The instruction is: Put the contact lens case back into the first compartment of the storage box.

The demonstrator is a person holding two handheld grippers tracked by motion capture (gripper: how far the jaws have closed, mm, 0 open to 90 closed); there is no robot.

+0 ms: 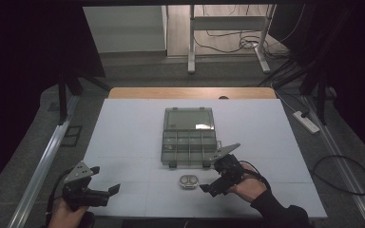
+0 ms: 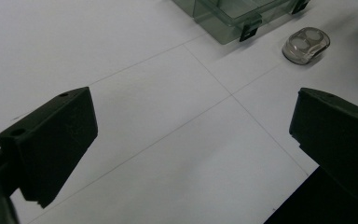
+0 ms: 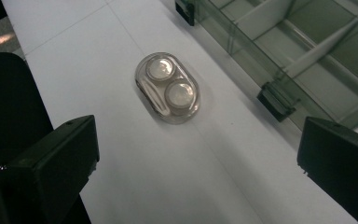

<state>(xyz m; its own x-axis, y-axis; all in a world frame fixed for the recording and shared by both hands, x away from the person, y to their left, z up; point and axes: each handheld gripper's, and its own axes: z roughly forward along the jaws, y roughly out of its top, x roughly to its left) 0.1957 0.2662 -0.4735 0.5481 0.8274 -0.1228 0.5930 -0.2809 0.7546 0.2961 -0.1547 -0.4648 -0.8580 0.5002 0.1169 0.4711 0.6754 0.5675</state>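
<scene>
My right gripper (image 1: pixel 211 176) gapes empty just beside the lens case (image 1: pixel 188 181), my left gripper (image 1: pixel 105 179) spread wide well away from it.

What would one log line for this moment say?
left tongs: open, idle | right tongs: open, near small clear case | compartment box: lid open

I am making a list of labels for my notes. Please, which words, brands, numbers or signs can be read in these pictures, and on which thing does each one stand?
None can be read.
Clear compartment box: no print shows.
Small oval case: two round wells, no lettering.
White table top: thin lines, no text.
</scene>
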